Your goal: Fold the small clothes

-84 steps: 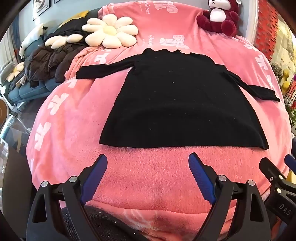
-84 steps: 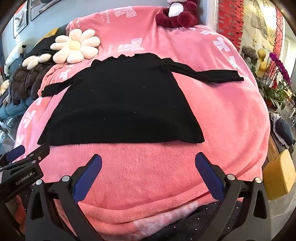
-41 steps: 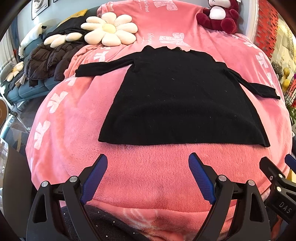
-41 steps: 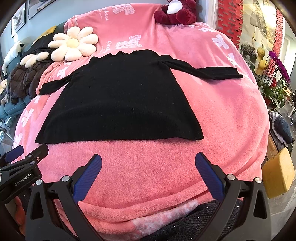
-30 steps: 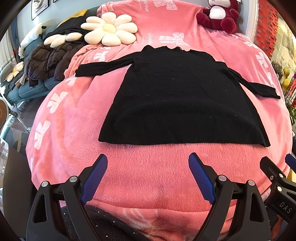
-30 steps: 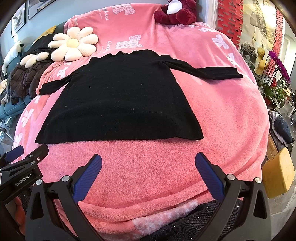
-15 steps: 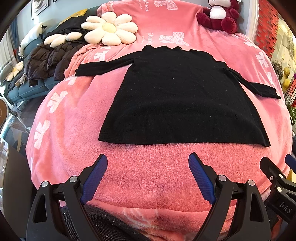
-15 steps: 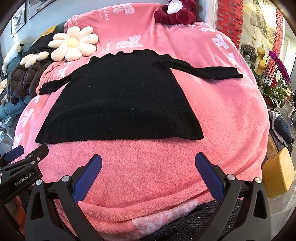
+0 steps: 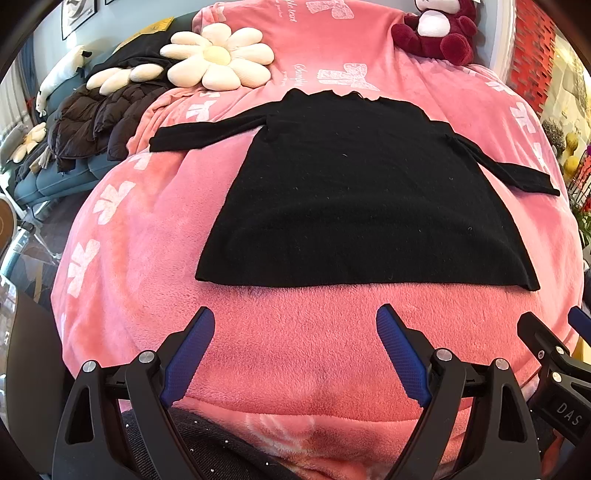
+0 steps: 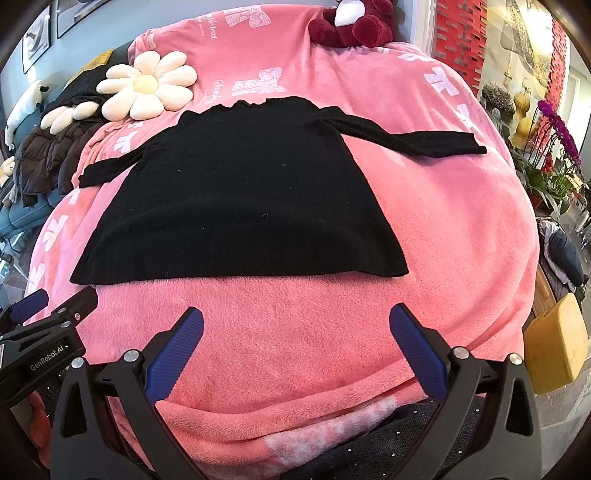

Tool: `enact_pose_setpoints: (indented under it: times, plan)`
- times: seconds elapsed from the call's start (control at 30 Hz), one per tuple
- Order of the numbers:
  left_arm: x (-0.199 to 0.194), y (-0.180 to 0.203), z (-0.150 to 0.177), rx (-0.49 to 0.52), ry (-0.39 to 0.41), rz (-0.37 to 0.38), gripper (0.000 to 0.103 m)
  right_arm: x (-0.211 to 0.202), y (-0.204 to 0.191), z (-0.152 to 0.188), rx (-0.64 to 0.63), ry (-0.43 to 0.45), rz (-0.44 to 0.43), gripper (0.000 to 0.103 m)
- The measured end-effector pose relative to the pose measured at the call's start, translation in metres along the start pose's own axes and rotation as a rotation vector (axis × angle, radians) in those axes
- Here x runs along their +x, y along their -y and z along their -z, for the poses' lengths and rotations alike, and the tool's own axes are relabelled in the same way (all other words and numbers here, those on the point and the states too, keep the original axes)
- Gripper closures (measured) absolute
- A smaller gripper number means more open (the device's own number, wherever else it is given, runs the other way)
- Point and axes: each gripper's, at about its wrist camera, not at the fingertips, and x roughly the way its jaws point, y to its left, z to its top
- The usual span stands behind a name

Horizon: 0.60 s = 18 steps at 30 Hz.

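Hovering side by side, splayed: left gripper [image 9: 295,317], right gripper [image 10: 296,315], near sweater [image 9: 354,192] hem.

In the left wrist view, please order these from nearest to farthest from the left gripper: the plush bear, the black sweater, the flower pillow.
From the left gripper:
1. Black sweater, spread flat straight ahead.
2. Flower pillow, beyond the sweater, to the left.
3. Plush bear, at the far edge, to the right.

Black sweater [image 9: 354,199] flat (sleeves spread), unfolded.
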Motion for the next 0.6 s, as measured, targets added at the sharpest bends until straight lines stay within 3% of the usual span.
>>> enact_pose_setpoints:
  times: [0.43, 0.6]
  plan:
    - [0.0000, 0.0000, -0.0001, -0.001, -0.001, 0.001, 0.017, 0.0005, 0.0000, -0.0006, 0.001, -0.003, -0.003, 0.005]
    - [-0.0017, -0.0078, 0.0013, -0.053, -0.008, 0.061, 0.016, -0.0003, 0.0011, 0.0017, 0.021, 0.000, -0.015, 0.005]
